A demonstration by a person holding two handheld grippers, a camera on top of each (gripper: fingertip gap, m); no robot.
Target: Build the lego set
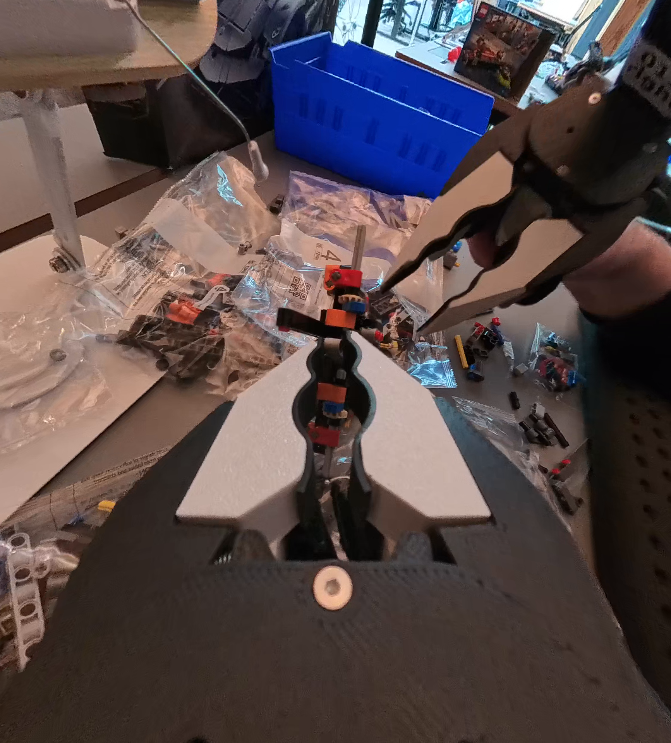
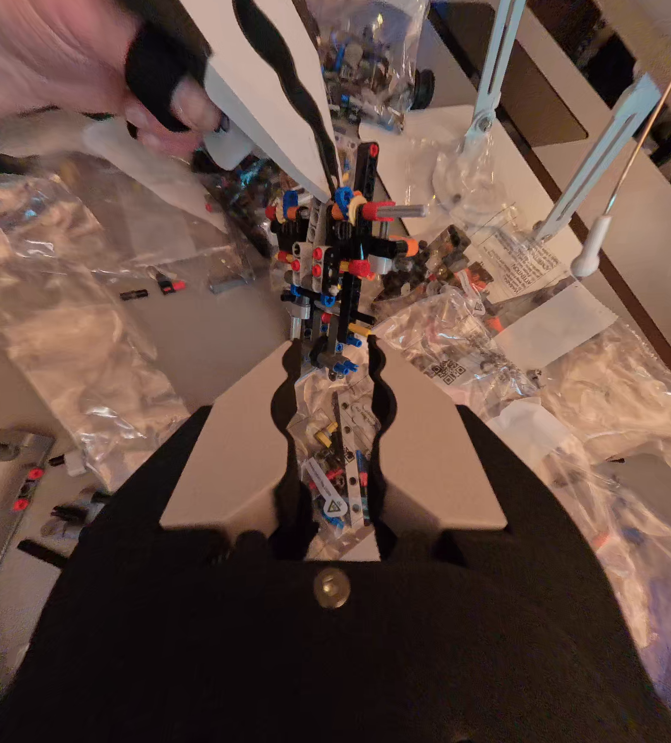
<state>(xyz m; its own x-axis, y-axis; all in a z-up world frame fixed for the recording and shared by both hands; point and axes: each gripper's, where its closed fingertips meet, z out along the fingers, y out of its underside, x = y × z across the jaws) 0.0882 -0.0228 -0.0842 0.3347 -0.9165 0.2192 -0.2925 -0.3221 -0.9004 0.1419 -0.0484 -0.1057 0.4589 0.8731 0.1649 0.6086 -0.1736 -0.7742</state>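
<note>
A partly built lego assembly (image 1: 339, 309) of black beams, red, orange and blue pieces and a grey axle is held above the table. My left gripper (image 1: 335, 338) is shut on its lower part. In the right wrist view the assembly (image 2: 327, 265) hangs in front, and the left gripper (image 2: 331, 193) grips it from above. My right gripper (image 2: 330, 342) is open, with the assembly's near end between its tips and not clamped. It also shows in the left wrist view (image 1: 402, 309), jaws apart, just right of the assembly.
Clear plastic bags of parts (image 1: 205, 257) cover the table. Loose small pieces (image 1: 482, 345) lie at the right. A blue bin (image 1: 366, 112) and a lego box (image 1: 502, 44) stand behind. A white stand (image 1: 56, 193) is on the left. Across from one pair of fingers to the other is roughly 7 cm.
</note>
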